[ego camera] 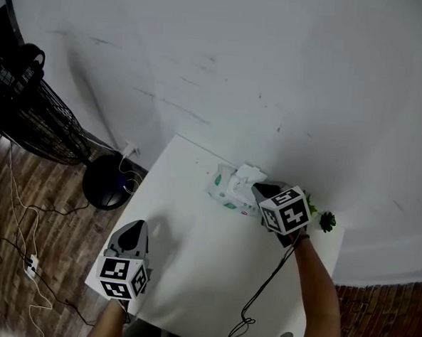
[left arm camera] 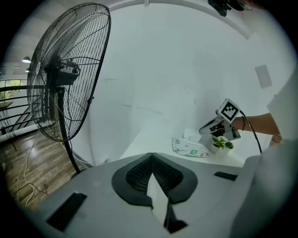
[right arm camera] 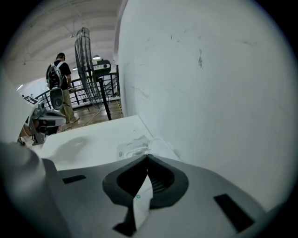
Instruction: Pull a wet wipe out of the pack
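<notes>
We see a white pack (ego camera: 227,190) with green marks just ahead of the right gripper (ego camera: 257,190), on a white table (ego camera: 191,263). The cube (ego camera: 287,210) on that gripper bears black-and-white squares. A green plant (ego camera: 327,221) is beside it, and a black fan (ego camera: 29,110) is beyond the left gripper (ego camera: 137,229).

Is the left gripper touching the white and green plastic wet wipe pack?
No, the left gripper hovers at the white table's near left edge, well apart from the white and green plastic pack by the wall.

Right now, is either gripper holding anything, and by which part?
The right gripper is shut on a white strip with a green mark, seemingly the flap of the wet wipe pack, pinched at its free end. The left gripper holds nothing.
</notes>
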`<move>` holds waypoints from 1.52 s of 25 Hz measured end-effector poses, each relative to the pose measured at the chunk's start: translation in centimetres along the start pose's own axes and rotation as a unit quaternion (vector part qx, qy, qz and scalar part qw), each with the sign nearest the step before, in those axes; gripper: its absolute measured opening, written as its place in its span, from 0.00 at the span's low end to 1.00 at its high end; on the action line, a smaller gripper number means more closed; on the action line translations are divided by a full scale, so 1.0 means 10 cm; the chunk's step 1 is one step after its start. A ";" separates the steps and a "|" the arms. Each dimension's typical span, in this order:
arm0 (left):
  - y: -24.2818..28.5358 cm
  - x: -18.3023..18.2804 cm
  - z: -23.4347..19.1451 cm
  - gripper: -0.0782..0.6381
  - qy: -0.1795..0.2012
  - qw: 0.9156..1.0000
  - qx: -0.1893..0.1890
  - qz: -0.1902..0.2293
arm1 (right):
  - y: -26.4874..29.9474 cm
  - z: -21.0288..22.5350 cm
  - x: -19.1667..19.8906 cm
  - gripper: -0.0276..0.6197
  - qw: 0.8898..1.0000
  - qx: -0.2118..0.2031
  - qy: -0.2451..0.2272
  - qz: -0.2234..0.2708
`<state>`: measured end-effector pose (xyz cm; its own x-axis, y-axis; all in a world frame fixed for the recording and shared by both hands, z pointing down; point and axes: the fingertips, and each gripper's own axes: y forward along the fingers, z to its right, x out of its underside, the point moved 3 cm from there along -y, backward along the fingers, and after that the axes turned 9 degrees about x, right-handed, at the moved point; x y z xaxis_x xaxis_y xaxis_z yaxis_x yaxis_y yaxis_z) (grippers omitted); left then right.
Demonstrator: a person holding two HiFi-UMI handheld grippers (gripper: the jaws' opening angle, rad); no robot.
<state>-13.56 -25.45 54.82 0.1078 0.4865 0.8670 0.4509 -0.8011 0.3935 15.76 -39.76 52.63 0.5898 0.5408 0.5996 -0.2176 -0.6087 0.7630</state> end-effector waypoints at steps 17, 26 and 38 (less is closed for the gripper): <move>-0.12 -0.06 0.06 0.11 0.010 1.000 0.007 0.004 | -0.16 0.05 -0.04 0.04 1.000 0.016 0.002 0.003; -0.17 -0.09 0.10 0.11 0.016 1.000 0.013 0.007 | -0.28 0.08 -0.08 0.04 1.000 0.025 0.008 0.011; -0.29 -0.15 0.21 0.11 0.025 0.999 0.023 0.015 | -0.56 0.15 -0.15 0.04 0.999 0.046 0.015 0.024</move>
<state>-13.16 -23.17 51.72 0.0784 0.4435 0.8929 0.4892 -0.7975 0.3531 17.23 -38.02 47.16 0.5570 0.5250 0.6435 -0.1728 -0.6846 0.7081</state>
